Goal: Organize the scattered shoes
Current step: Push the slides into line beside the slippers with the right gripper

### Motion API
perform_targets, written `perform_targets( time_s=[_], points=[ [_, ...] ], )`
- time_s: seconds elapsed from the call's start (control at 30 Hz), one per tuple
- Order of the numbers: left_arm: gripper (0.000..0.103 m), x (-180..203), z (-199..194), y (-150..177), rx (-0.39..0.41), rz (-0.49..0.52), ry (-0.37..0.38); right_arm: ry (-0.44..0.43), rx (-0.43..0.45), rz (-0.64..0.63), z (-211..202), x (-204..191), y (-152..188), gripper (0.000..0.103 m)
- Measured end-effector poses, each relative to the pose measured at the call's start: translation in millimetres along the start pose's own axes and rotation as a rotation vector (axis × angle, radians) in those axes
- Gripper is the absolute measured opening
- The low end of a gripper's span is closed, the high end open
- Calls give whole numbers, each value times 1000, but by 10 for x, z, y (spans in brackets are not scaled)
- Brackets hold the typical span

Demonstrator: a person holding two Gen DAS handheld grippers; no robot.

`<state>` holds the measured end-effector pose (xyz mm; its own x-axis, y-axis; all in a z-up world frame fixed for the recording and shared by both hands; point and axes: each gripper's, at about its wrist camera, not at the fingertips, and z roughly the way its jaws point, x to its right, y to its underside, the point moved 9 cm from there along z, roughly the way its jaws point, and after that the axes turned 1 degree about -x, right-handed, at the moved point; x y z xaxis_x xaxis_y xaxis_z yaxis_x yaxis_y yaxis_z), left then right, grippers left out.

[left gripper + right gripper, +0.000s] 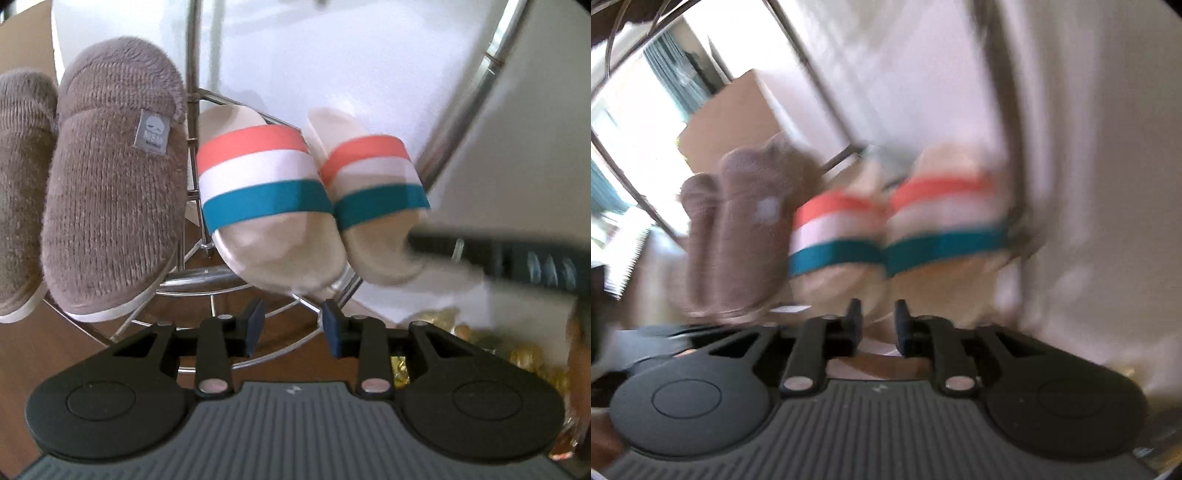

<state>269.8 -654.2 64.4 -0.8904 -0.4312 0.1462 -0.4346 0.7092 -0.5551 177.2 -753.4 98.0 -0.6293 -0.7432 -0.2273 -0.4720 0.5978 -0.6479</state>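
With both striped slides (pixel 266 192) on the wire rack (pixel 207 284) at 12 o'clock, I square the right one using the right gripper (pixel 877 325) (jaws narrowly parted, empty), left gripper (pixel 293 325) likewise.

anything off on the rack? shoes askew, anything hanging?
Mostly tidy: the two brown slippers and two striped slides sit paired on the wire rack. The slides' toes overhang the rack's front rail, and the right slide leans against its mate. The right gripper is at its toe. Right wrist view is too blurred to add more.
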Motion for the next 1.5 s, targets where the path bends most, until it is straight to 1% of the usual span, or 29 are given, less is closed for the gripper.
perform_targets(
  time_s=[0.03,0.07,0.13,0.17,0.2,0.23,0.3,0.37,0.43,0.47,0.57,0.6,0.63,0.7,0.77,0.93,0.97,1.03,1.1,1.17,1.2,1.3,1.37,1.5],
  points=[
    [42,37,2,-34,9,19,-1,101,18,-34,19,121,-53,23],
    [42,88,1,-84,22,51,-5,159,25,-52,54,201,-85,23],
    [42,211,36,-201,50,135,-18,218,29,-86,181,303,-148,22],
    [42,247,56,-233,54,152,-18,234,28,-94,236,332,-173,22],
    [42,294,88,-268,60,162,-7,238,25,-92,273,342,-187,22],
    [42,325,111,-283,62,164,4,225,21,-73,308,349,-194,18],
    [42,404,174,-315,54,150,35,174,32,-6,312,371,-200,15],
    [42,467,176,-330,55,155,41,109,66,77,249,408,-222,20],
    [42,534,121,-333,73,189,27,53,92,78,145,357,-261,44],
    [43,548,98,-327,76,206,18,34,90,63,122,316,-271,45],
    [43,497,-19,-334,84,299,-50,11,59,23,163,218,-247,47],
    [43,418,-100,-374,94,342,-88,-7,43,40,196,198,-236,55],
    [43,356,-153,-403,98,362,-110,-17,35,59,223,181,-235,71],
    [43,223,-242,-451,98,378,-144,3,66,76,233,162,-274,85],
    [43,80,-329,-483,93,374,-173,36,119,71,268,90,-369,85],
    [45,-11,-428,-525,96,383,-215,110,100,72,531,-19,-460,83],
    [45,-24,-446,-534,99,362,-212,131,96,52,587,-28,-460,83],
    [45,-51,-459,-555,105,316,-201,173,94,-2,713,-53,-459,87],
    [45,-53,-449,-555,108,275,-183,195,93,-60,800,-81,-454,90],
    [45,-57,-430,-543,107,256,-178,210,88,-135,869,-110,-446,90],
    [45,-46,-420,-522,104,249,-175,205,89,-165,888,-117,-446,90],
    [46,10,-393,-459,93,242,-160,128,105,-249,915,-139,-449,86],
    [46,38,-377,-441,86,247,-153,74,118,-298,925,-147,-452,86],
    [46,92,-346,-385,72,242,-141,46,125,-311,905,-120,-464,87]
  ],
)
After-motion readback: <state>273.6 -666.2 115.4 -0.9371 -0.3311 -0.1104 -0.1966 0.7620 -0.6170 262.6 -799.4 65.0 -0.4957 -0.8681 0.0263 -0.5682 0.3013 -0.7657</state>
